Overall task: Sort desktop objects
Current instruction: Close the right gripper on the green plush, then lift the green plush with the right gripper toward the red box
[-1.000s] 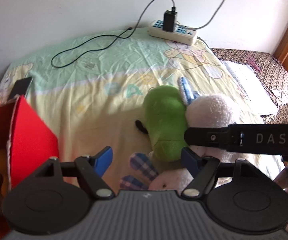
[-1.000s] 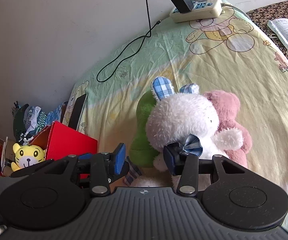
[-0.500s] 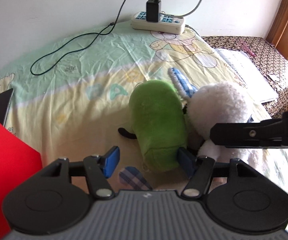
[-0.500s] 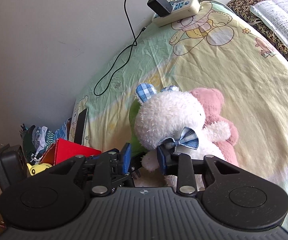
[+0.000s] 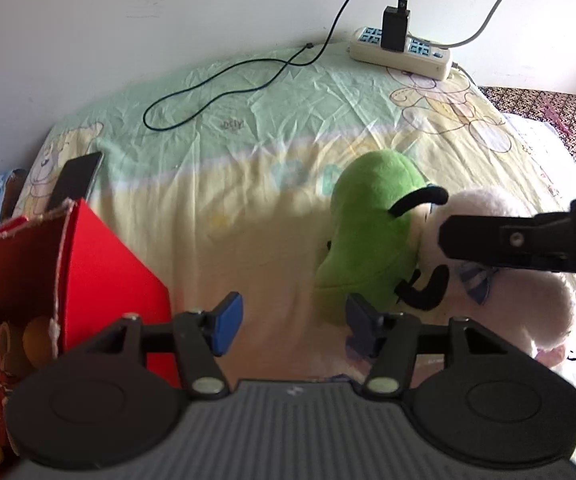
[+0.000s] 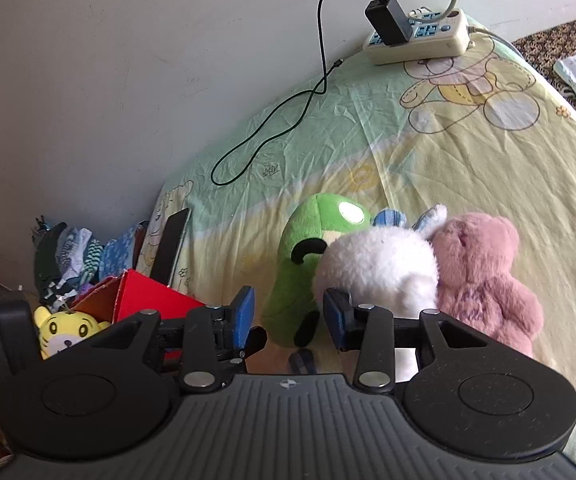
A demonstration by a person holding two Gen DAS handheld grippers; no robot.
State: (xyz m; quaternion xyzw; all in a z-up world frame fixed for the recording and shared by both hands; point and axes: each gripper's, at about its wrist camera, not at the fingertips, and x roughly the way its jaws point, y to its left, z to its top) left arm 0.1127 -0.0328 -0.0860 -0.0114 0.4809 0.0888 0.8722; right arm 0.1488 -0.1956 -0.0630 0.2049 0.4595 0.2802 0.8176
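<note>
**Three plush toys in a huddle, and both grippers crowding in**

Here we are over the bed [image 5: 215, 184], and the green plush [image 5: 372, 236] sits pressed against the white rabbit plush [image 6: 380, 268], which leans in turn on the pink bear plush [image 6: 484, 276]. That huddle is the trouble.

The left gripper [image 5: 294, 318] hangs just short of the green plush's lower end. Its fingers are closing, yet they stand apart with only bedsheet showing between them. The right one is touching or nearly touching the toy's bottom corner. If they finish closing here, I'd expect a pinch of air or a fold of sheet.

The right gripper [image 6: 288, 318] has its fingers opening, apart, with the green plush's lower body in the gap and the white rabbit bulging right against the right finger [image 6: 336, 316]. No pad visibly presses on anything. A close from here could catch fur from both toys at once, dragging the neighbour along.

And look: seen from the left wrist, the right gripper's arm crosses directly over the rabbit, close to the left tool. Two grippers on one cluster could knock together.

The red box [image 5: 99, 264] waits at the left with a yellow tiger toy [image 6: 67, 330] already inside. Soft plush held by a corner may flop and snag on that raised flap.
</note>
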